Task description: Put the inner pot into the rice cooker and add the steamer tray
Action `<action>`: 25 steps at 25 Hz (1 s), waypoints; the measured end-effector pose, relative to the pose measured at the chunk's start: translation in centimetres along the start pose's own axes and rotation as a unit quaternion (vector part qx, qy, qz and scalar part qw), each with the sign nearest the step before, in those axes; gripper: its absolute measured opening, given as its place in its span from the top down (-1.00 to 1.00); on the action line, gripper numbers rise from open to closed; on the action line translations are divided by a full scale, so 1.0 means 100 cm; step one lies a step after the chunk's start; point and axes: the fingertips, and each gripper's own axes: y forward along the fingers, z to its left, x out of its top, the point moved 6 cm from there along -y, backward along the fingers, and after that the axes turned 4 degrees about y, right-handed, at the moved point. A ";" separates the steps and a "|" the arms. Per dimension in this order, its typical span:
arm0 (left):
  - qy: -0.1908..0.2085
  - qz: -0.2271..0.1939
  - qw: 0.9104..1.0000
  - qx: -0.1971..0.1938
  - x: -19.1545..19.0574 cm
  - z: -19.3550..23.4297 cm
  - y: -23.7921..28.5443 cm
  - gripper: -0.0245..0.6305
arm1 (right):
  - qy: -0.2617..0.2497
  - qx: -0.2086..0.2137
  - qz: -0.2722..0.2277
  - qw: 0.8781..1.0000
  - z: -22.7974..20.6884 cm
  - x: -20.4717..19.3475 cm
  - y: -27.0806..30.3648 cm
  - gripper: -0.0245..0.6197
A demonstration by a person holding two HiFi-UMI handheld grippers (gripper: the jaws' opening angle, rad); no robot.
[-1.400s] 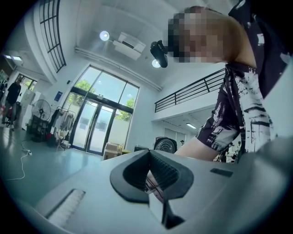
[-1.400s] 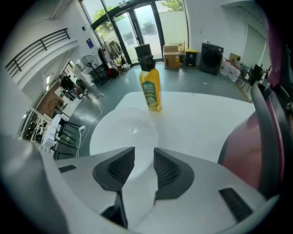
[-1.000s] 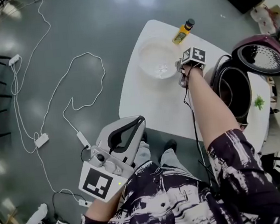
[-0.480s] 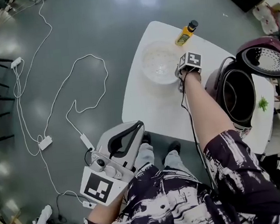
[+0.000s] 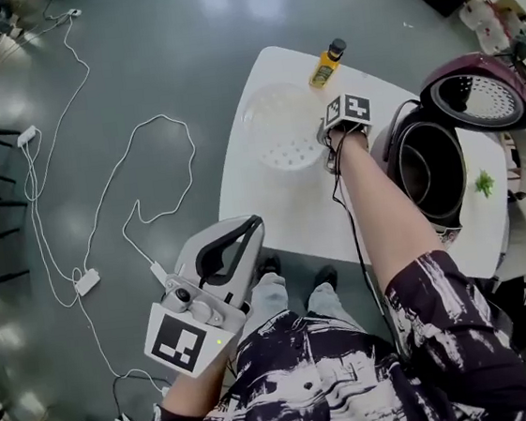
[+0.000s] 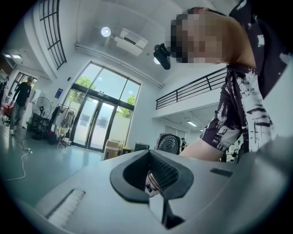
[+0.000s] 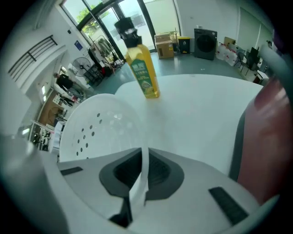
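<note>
The white perforated steamer tray point(image 5: 278, 139) lies on the white table point(image 5: 282, 214), left of the maroon rice cooker point(image 5: 407, 162). The cooker's lid point(image 5: 477, 100) stands open and the dark inner pot point(image 5: 428, 172) sits inside it. My right gripper point(image 5: 329, 155) points steeply down at the tray's right edge. In the right gripper view it point(image 7: 142, 164) is shut on the tray's thin white rim point(image 7: 139, 180), with the holed bowl point(image 7: 98, 125) tipped up to its left. My left gripper point(image 5: 245, 233) hangs off the table near my lap; its jaws point(image 6: 155, 183) meet with nothing held.
A yellow oil bottle point(image 5: 325, 64) with a black cap stands at the table's far edge, just behind the tray; it also shows in the right gripper view point(image 7: 142, 68). A small green item point(image 5: 484, 183) lies right of the cooker. White cables point(image 5: 101, 195) trail over the grey floor.
The right gripper has come up against the tray's right edge and the tray now looks tipped, with its holes showing. The left gripper has stayed where it was.
</note>
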 end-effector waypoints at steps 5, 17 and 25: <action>0.016 -0.015 0.999 -0.032 0.026 -0.022 0.021 0.91 | -0.077 0.072 -0.029 0.994 0.053 0.012 -0.072 0.92; 0.064 -0.069 0.980 -0.177 0.082 -0.156 0.134 0.91 | -0.135 0.055 -0.114 0.983 -0.081 0.006 -0.287 0.92; 0.052 -0.091 0.968 -0.229 0.092 -0.227 0.185 0.91 | -0.029 -0.024 -0.123 0.992 -0.245 -0.013 -0.325 0.92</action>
